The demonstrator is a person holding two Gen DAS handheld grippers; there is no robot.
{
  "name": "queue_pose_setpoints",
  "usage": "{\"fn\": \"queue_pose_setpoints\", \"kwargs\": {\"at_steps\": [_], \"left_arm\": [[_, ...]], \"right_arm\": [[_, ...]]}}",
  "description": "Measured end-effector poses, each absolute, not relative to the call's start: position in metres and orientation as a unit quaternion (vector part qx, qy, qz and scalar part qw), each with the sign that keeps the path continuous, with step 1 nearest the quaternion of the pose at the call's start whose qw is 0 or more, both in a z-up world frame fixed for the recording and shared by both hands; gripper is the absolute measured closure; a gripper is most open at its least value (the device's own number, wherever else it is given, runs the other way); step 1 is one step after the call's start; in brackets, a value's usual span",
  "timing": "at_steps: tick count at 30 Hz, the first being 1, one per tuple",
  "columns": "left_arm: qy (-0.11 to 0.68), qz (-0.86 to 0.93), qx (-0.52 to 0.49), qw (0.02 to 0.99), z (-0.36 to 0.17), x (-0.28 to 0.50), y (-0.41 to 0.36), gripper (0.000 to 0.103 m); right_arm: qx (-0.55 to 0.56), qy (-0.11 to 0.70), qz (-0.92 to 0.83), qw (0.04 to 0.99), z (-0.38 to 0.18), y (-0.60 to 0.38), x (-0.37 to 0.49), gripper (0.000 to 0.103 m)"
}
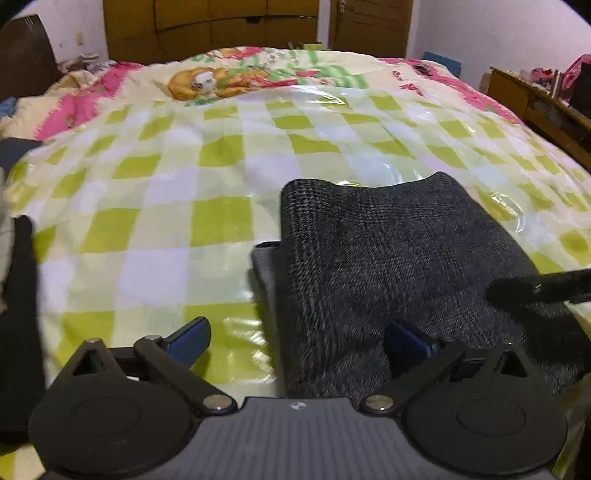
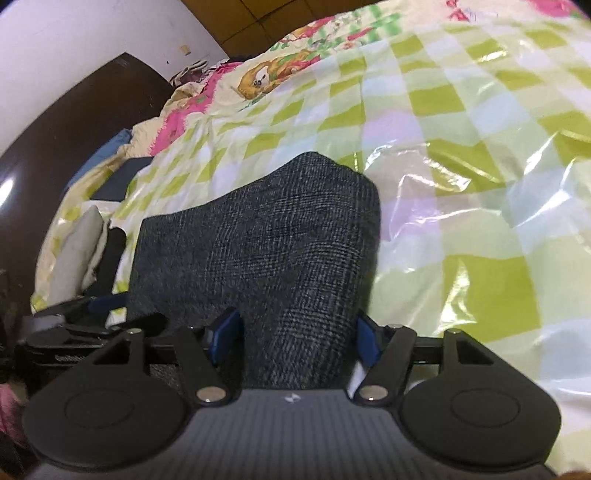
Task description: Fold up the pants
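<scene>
Pants: coarse grey woven fabric, folded rectangle on glossy checked sheet.

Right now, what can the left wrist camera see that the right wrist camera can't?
Only the left wrist view shows the wooden shelf by the wall and a closed door. Only the right wrist view shows the dark headboard and a pale folded cloth at the bed's edge. Both show the dark folded pants on the green checked bed cover, and the cartoon bear print.

Dk grey pants, folded, on bed
</scene>
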State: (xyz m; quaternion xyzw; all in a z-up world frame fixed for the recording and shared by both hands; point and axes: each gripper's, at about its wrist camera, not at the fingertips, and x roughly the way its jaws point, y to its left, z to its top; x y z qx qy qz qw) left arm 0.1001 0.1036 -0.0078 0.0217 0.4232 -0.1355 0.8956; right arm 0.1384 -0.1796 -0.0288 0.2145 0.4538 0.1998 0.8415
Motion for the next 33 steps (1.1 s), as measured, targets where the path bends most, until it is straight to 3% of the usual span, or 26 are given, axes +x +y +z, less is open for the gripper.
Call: {"fn": "queue_pose_setpoints", "kwargs": {"at_steps": [3, 4, 6, 8, 11, 14, 16, 18, 21, 23, 27, 33], "left_arm": [[0.434, -0.146, 0.002, 0.889, -0.012, 0.108, 0.101, 0.000], [0.435, -0.151, -0.004, 0.888, -0.010, 0.106, 0.100, 0.000], [0.436, -0.167, -0.022, 0.884, -0.007, 0.100, 0.097, 0.013], [0.431, -0.158, -0.010, 0.888, -0.003, 0.095, 0.091, 0.014], [0.433, -0.166, 0.001, 0.886, -0.005, 0.097, 0.092, 0.010], [0.447, -0.168, -0.013, 0.879, -0.010, 0.106, 0.099, 0.000], [0.448, -0.167, -0.004, 0.878, -0.018, 0.114, 0.094, 0.000], [0.450, -0.168, -0.029, 0.876, -0.023, 0.120, 0.091, 0.000], [0.437, -0.155, -0.014, 0.886, -0.011, 0.113, 0.078, 0.000], [0.431, -0.152, -0.010, 0.889, 0.000, 0.108, 0.073, 0.009], [0.439, -0.171, -0.046, 0.881, 0.010, 0.112, 0.059, 0.019], [0.437, -0.239, -0.040, 0.866, 0.011, 0.137, -0.020, 0.020]], "right_arm": [[0.222, 0.455, 0.204, 0.838, -0.033, -0.179, 0.145, 0.036], [0.226, 0.455, 0.206, 0.836, -0.032, -0.180, 0.146, 0.040], [0.248, 0.453, 0.209, 0.830, -0.029, -0.189, 0.144, 0.053], [0.265, 0.449, 0.217, 0.825, -0.026, -0.196, 0.142, 0.065], [0.268, 0.462, 0.224, 0.815, -0.034, -0.199, 0.150, 0.063], [0.280, 0.471, 0.241, 0.801, -0.043, -0.200, 0.161, 0.053], [0.282, 0.471, 0.249, 0.798, -0.047, -0.194, 0.166, 0.044], [0.278, 0.467, 0.245, 0.803, -0.048, -0.186, 0.170, 0.043], [0.289, 0.470, 0.239, 0.799, -0.044, -0.191, 0.171, 0.058], [0.325, 0.464, 0.246, 0.787, -0.040, -0.205, 0.169, 0.071], [0.317, 0.448, 0.240, 0.800, -0.024, -0.228, 0.164, 0.075], [0.294, 0.440, 0.190, 0.827, -0.010, -0.299, 0.162, 0.076]]}}
